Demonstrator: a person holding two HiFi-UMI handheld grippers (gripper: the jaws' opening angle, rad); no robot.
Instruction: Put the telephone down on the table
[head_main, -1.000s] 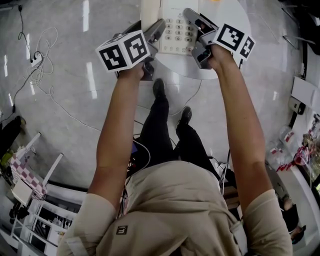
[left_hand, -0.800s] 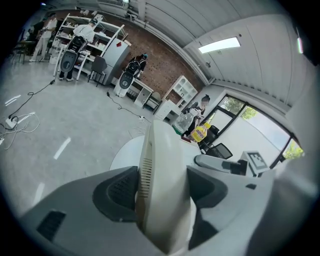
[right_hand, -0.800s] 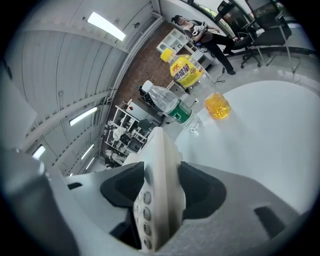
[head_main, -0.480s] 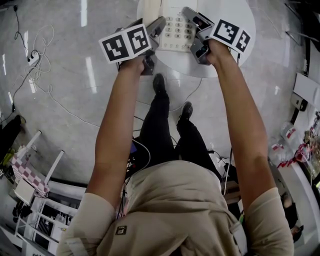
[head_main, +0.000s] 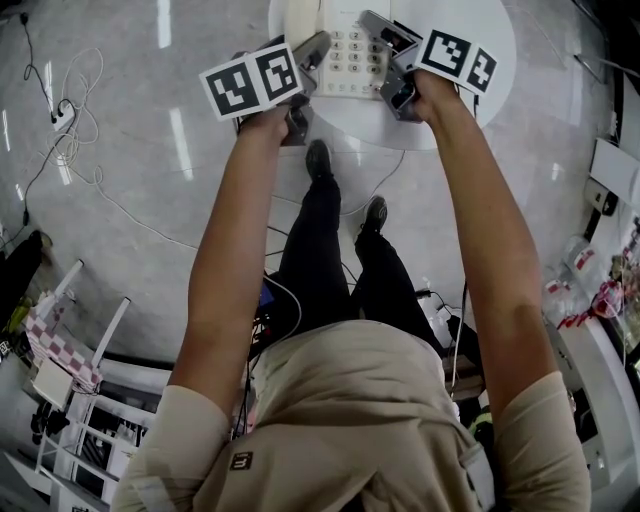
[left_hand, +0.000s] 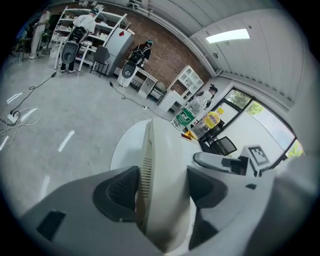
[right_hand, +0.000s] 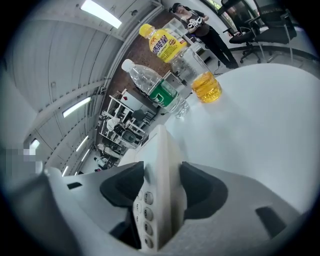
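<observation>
Both arms stretched fwd toward 12 o'clock over round white table (head_main: 455, 105), L gripper (head_main: 314, 50) & R gripper (head_main: 386, 32) jaws clamped on 9 & 3 o'clock edges of cream push-button telephone (head_main: 350, 62).

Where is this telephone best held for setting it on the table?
Probably by its thin side edges, one gripper from each side. The telephone is broad and flat; the left gripper and right gripper clamp those edges now.
</observation>
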